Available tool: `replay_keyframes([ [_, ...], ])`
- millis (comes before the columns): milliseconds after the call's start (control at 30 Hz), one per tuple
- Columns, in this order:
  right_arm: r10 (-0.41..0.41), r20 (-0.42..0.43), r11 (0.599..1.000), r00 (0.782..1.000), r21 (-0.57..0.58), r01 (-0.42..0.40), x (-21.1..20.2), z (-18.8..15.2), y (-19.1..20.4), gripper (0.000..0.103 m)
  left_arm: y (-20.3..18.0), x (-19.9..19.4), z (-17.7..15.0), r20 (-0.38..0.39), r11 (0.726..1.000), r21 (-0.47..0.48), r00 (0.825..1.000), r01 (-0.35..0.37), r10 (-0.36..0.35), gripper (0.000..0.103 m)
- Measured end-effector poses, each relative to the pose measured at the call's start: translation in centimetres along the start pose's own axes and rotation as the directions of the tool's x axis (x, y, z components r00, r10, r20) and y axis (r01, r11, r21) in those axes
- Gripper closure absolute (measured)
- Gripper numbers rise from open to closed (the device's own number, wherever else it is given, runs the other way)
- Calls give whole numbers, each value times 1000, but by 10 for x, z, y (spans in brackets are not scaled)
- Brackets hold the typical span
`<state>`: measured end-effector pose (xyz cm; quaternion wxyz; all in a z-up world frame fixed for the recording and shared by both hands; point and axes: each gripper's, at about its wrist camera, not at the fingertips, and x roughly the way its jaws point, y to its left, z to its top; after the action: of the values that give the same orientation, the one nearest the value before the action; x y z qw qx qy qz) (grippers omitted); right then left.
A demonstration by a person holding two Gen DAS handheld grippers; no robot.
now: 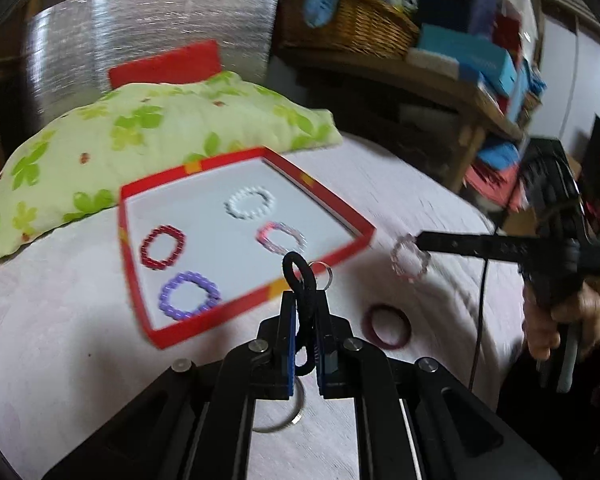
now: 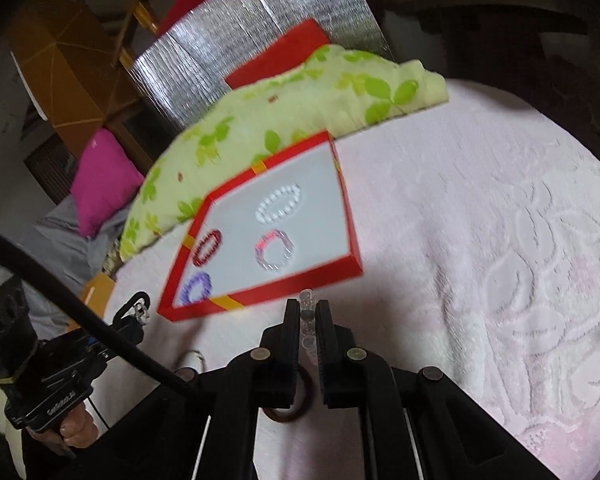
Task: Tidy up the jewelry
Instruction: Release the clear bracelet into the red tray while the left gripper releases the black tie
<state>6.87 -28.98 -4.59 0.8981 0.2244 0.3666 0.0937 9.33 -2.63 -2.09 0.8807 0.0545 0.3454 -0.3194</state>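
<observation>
Here the left gripper (image 1: 305, 300) has its fingers pressed on a black cord (image 1: 305, 292) carrying metal rings, near the red tray (image 1: 244, 304). The right gripper (image 2: 308, 312) pinches a clear bead bracelet (image 1: 410, 258), just right of the tray. Four bracelets lie inside the tray; a dark red ring (image 1: 387, 326) lies on the pink cover (image 1: 60, 340).

Soft, even indoor light — motion blur throughout, fisheye bending and dark corners.
</observation>
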Motion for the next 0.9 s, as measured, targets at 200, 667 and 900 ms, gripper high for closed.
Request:
replay_keyframes([
  [200, 21, 46, 999, 999, -34, -19, 5, 18, 15, 94, 13, 1, 6, 28, 999, -54, 1000, -3, 5, 95],
  [667, 3, 3, 1000, 1000, 28, -3, 59, 67, 6, 94, 34, 50, 22, -33, 995, -101, 999, -24, 21, 95],
  [900, -17, -48, 1000, 999, 3, 17, 103, 78, 12, 94, 56, 79, 36, -80, 989, -136, 996, -58, 48, 95],
])
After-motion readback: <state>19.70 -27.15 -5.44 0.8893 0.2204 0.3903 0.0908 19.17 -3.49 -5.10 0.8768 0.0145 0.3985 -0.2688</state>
